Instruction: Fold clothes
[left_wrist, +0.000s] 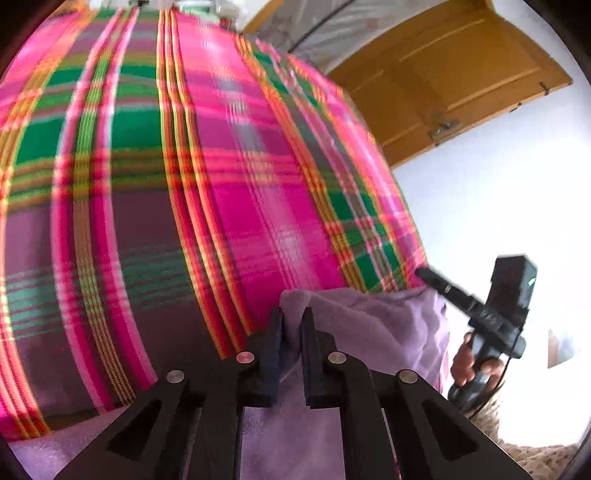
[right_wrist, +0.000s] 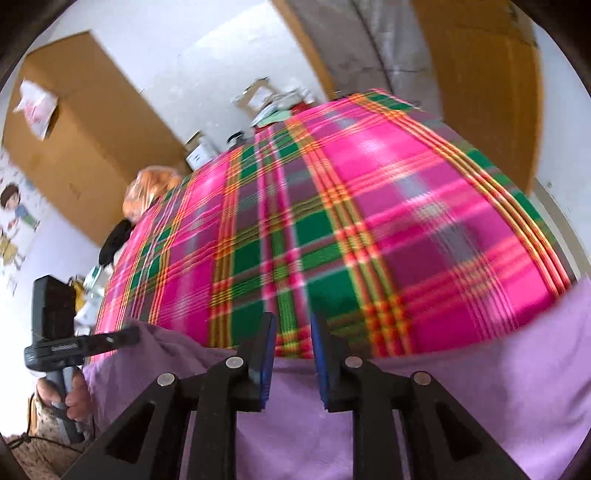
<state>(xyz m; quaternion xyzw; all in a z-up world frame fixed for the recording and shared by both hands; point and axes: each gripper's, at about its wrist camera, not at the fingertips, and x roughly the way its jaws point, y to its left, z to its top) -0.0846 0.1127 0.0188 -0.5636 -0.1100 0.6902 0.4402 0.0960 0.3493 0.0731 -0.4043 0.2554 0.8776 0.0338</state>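
Lilac cloth (left_wrist: 369, 325), soft and fleecy, lying along the near edge of the bed (left_wrist: 155, 192), on a pink, green and purple plaid cover. One fold of it rising between the fingers of the left gripper (left_wrist: 293, 325), pinched there, fingers nearly together with cloth in the gap. Right gripper (right_wrist: 293, 332) over the same cloth further along that edge, fingers apart, nothing between them; plaid visible through the gap, lilac (right_wrist: 480, 376) spread below and to both sides.

In the left wrist view, right gripper (left_wrist: 424, 275) also seen off the bed's right side, its tips at the cloth's far corner, a hand (left_wrist: 469, 363) wrapped round the handle. In the right wrist view, left gripper (right_wrist: 125, 338) at the cloth's left corner, hand (right_wrist: 70, 397) on its grip.

Beyond the cloth, cover flat and bare right across to the far edge. Everything motion-blurred.

Past the far edge: clutter of boxes and papers (right_wrist: 266, 99), too blurred to name. Along the left edge: an orange bag (right_wrist: 151, 192), something black (right_wrist: 116, 238), a brown cabinet (right_wrist: 85, 140) against the white wall, a cartoon poster (right_wrist: 14, 221). Wooden door (left_wrist: 454, 74) beyond the far right corner.
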